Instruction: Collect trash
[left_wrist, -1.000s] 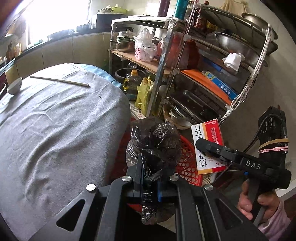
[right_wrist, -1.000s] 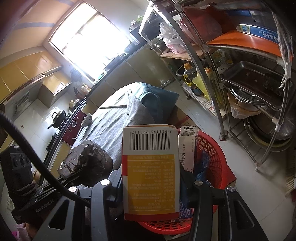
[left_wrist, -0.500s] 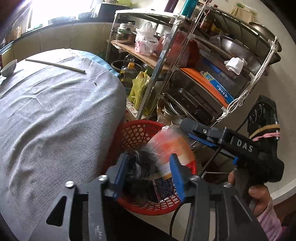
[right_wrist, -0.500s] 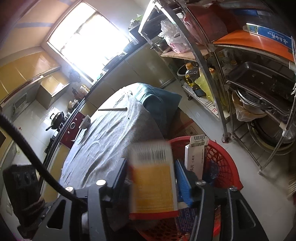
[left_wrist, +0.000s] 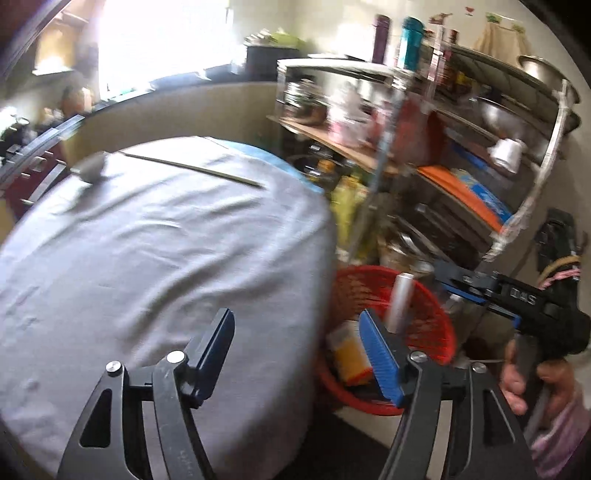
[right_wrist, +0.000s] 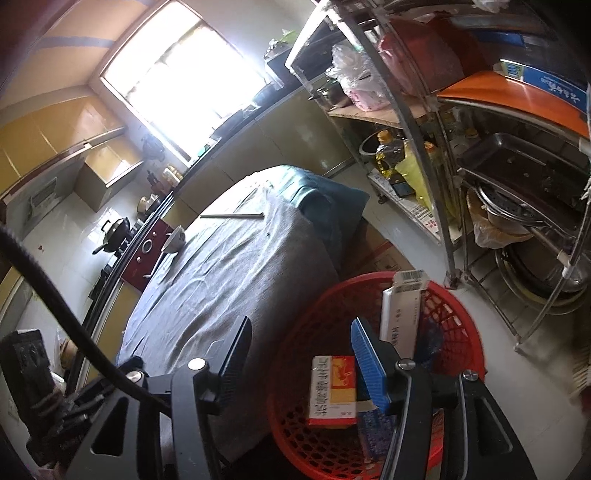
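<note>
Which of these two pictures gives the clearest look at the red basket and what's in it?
The right wrist view: the red basket is sharp and seen from above, boxes readable. The left wrist view shows it blurred and partly behind a tong finger.

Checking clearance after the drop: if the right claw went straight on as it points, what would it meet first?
Probably the grey tablecloth: the open right claw aims at its edge, beside the red basket. Depth is unclear.

left gripper (left_wrist: 299, 350) fingers apart w/ nothing between, red basket (left_wrist: 439, 332) beside gray-clothed table (left_wrist: 147, 240)
</note>
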